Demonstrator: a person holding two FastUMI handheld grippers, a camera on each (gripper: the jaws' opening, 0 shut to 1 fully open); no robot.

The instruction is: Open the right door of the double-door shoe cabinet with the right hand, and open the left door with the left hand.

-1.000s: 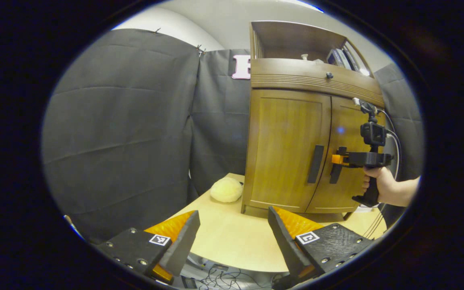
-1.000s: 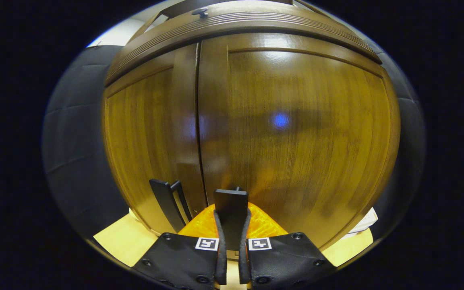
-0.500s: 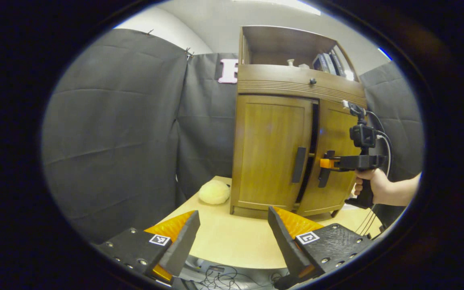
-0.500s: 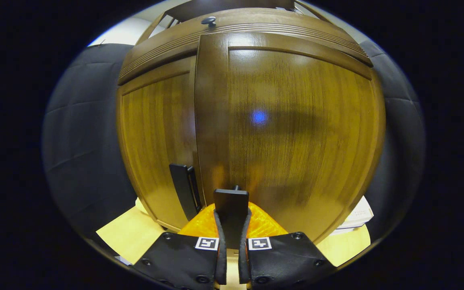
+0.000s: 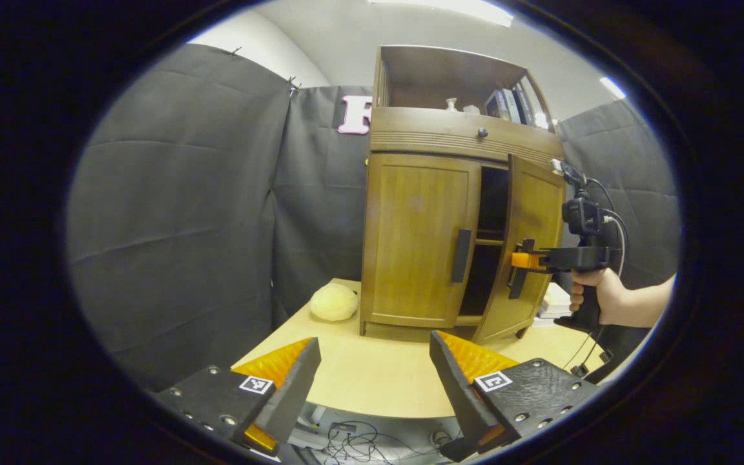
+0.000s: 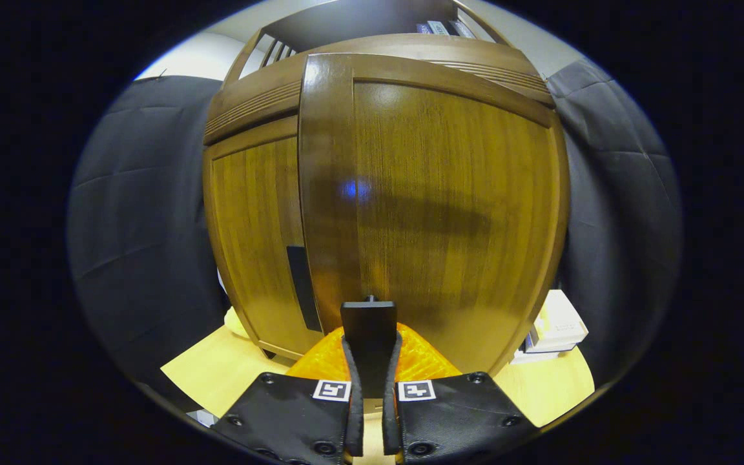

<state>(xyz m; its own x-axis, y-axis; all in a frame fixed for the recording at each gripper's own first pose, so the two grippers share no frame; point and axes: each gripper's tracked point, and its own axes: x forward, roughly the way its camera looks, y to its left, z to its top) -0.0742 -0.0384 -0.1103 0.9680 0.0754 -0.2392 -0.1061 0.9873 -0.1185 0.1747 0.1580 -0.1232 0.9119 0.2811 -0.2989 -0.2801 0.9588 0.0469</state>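
Now the right hand-held gripper (image 6: 369, 361) is clamped on the right door's handle (image 6: 368, 323) with that right door (image 5: 527, 252) partly swung out, while the left hand-held gripper (image 5: 372, 381) hangs wide over the desk (image 5: 372, 381), so next it likely must reach the closed left door's handle (image 5: 461, 255).

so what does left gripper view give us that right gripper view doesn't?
Left gripper view: open left gripper, right gripper side-on in a hand, dark gap into the cabinet, pale ball on the table. Right gripper view: close-up of both fingers clamped on the right handle. Both: right door ajar, left door shut.
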